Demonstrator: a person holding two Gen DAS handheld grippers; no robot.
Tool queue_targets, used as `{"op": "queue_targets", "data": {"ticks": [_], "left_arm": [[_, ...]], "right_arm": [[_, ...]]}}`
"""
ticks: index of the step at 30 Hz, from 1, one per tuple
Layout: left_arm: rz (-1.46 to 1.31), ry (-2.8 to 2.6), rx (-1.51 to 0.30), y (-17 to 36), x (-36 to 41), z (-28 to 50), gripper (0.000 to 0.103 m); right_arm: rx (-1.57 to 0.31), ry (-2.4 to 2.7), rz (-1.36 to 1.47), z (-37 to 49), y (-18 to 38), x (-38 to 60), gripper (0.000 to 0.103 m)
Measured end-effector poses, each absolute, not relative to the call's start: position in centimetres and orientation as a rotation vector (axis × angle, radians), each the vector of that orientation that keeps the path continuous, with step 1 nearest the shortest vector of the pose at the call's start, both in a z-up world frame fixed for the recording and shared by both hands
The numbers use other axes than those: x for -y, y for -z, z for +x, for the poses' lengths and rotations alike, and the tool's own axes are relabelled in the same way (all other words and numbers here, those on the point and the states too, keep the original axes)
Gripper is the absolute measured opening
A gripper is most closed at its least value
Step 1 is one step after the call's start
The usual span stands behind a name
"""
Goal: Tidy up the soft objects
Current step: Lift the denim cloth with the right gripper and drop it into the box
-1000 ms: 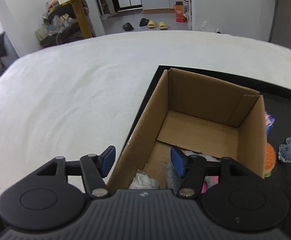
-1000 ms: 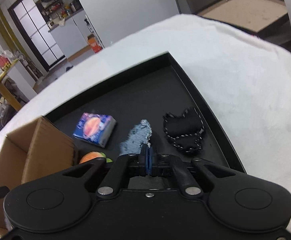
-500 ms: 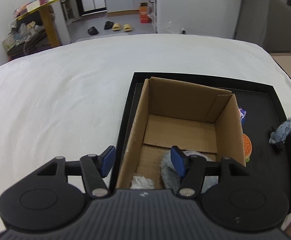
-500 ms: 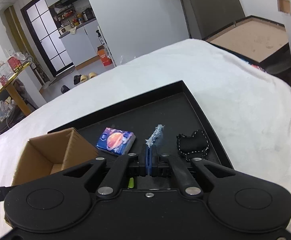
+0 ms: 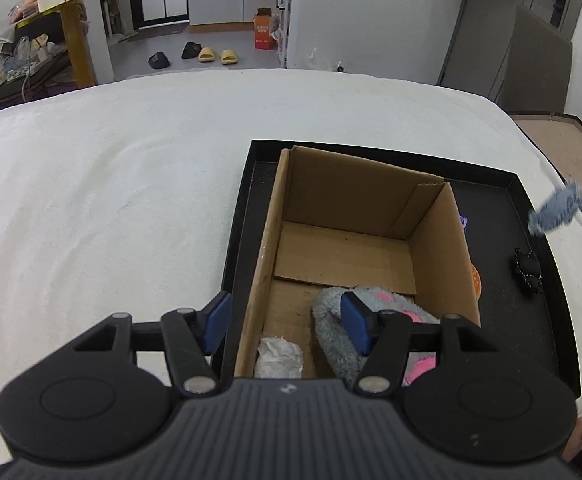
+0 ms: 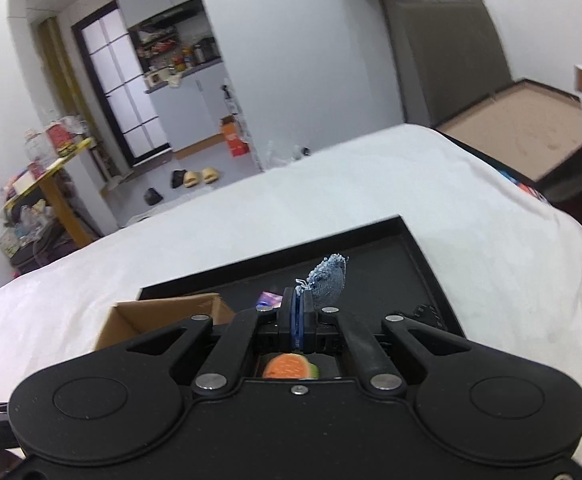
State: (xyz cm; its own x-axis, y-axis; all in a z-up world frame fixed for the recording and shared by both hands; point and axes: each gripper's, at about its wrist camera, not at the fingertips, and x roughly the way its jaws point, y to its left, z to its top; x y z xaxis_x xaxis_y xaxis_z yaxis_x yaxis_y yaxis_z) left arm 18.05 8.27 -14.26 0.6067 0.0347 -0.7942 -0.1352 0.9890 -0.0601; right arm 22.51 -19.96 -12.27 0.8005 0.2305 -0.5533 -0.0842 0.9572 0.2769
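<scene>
My right gripper (image 6: pixel 298 312) is shut on a small blue denim piece (image 6: pixel 328 279) and holds it in the air above the black tray (image 6: pixel 419 240); the piece also shows in the left wrist view (image 5: pixel 559 210) at the far right. My left gripper (image 5: pixel 287 322) is open and empty over the near left wall of the cardboard box (image 5: pixel 371 200). The box holds a grey and pink fluffy item (image 5: pixel 333 312) and a white crumpled piece (image 5: pixel 279 358). An orange burger toy (image 6: pixel 289 366), a black pouch (image 5: pixel 527 268) and a colourful packet (image 6: pixel 270 299) lie on the tray.
The tray (image 5: pixel 243 216) sits on a white bed cover (image 5: pixel 111 200). A yellow table (image 5: pixel 71 20), slippers (image 5: pixel 211 54) and an orange carton (image 5: pixel 263 34) stand on the floor behind.
My right gripper has risen with the denim piece, well above the tray. My left gripper has drawn back and up, so more of the box and tray shows.
</scene>
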Motion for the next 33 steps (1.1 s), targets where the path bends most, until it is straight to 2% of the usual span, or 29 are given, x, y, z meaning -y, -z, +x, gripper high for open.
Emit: {"op": "queue_targets", "data": {"ticks": [13, 22, 28, 32, 33], "left_arm": [[-0.183, -0.082, -0.896, 14.7, -9.7, 17.8, 0.047], [-0.216, -0.083, -0.891, 15.0, -10.5, 17.9, 0.029], [-0.275, -0.108, -0.906, 15.4, -11.9, 18.0, 0.011], [-0.308, -0.108, -0.904, 15.6, -12.6, 18.0, 0.009], [-0.311, -0.107, -0.904, 15.6, -12.7, 18.0, 0.009]], "right_arm": [[-0.585, -0.336, 0.185, 21.9, 10.2, 15.5, 0.001], [-0.615, -0.454, 0.155, 22.0, 9.9, 12.4, 0.001], [-0.664, -0.517, 0.18, 22.8, 10.4, 9.7, 0.002], [-0.713, -0.56, 0.18, 22.8, 11.1, 7.8, 0.003], [-0.733, -0.577, 0.178, 22.8, 11.4, 7.4, 0.007]]}}
